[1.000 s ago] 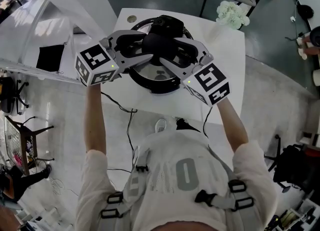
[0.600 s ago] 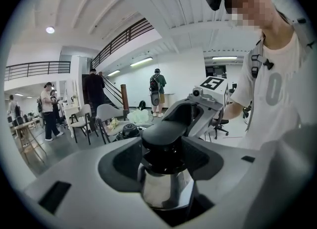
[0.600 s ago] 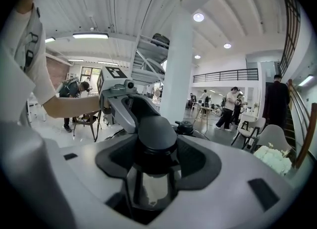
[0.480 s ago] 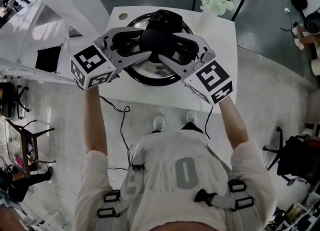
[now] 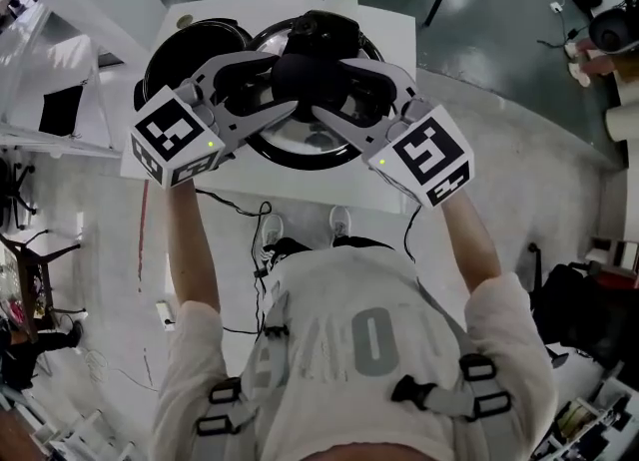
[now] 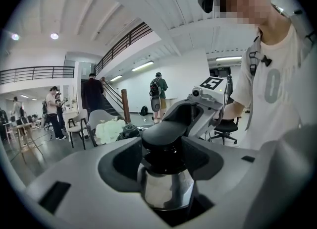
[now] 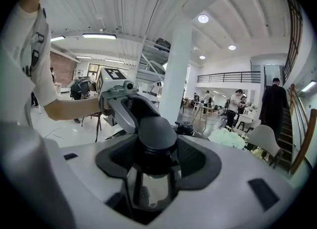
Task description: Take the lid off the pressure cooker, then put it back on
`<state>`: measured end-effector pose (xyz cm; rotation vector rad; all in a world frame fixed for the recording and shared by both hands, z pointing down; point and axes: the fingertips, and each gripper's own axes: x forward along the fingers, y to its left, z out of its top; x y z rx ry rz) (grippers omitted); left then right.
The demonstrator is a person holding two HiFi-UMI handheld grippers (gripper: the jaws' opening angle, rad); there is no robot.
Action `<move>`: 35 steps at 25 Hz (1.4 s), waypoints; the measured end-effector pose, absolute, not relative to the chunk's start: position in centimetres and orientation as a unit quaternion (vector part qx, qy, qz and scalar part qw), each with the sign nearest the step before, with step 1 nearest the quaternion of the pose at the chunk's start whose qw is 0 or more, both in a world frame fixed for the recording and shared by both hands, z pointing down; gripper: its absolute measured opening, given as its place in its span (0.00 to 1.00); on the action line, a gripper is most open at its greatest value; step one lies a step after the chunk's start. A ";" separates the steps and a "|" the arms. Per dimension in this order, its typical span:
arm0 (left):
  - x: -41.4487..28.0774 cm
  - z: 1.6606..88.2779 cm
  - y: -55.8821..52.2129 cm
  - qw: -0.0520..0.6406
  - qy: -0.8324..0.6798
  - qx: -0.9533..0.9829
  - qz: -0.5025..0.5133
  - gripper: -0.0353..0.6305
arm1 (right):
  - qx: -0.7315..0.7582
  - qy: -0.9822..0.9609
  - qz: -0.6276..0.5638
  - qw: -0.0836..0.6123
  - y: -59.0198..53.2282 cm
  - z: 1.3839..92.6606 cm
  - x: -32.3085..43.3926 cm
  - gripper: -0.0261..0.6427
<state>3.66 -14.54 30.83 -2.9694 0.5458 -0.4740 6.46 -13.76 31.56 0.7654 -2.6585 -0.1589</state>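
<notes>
Partly spread jaws of left hand-held gripper [image 5: 272,88] and right hand-held gripper [image 5: 349,98] clamping black round knob [image 5: 312,75] of shiny steel lid [image 5: 305,147] beside open black cooker pot [image 5: 172,50]; judging level carry and equal squeeze as serving best.

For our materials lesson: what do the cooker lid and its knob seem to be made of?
The lid looks like polished steel: bright, mirror-like reflections, with a black rim. The knob is probably matte black plastic: smooth, only a dull sheen.

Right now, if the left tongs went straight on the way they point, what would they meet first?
The round black knob of the steel lid, clamped between the left tongs. Directly behind it are the right tongs, gripping the same knob from the opposite side.
</notes>
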 end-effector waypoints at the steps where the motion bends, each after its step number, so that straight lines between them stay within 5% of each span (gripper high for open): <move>1: 5.0 31.1 -14.3 0.042 0.177 -0.971 -0.155 0.43 | 0.271 -0.943 -0.056 0.183 -13.5 31.8 7.8 0.42; 12: 12.0 35.6 -13.7 0.022 0.168 -0.969 -0.180 0.43 | 0.276 -0.945 -0.023 0.176 -12.8 36.3 14.8 0.42; 35: 9.4 51.9 -12.9 -0.121 0.211 -0.943 -0.225 0.43 | 0.189 -0.947 0.062 0.250 -12.3 52.2 12.4 0.42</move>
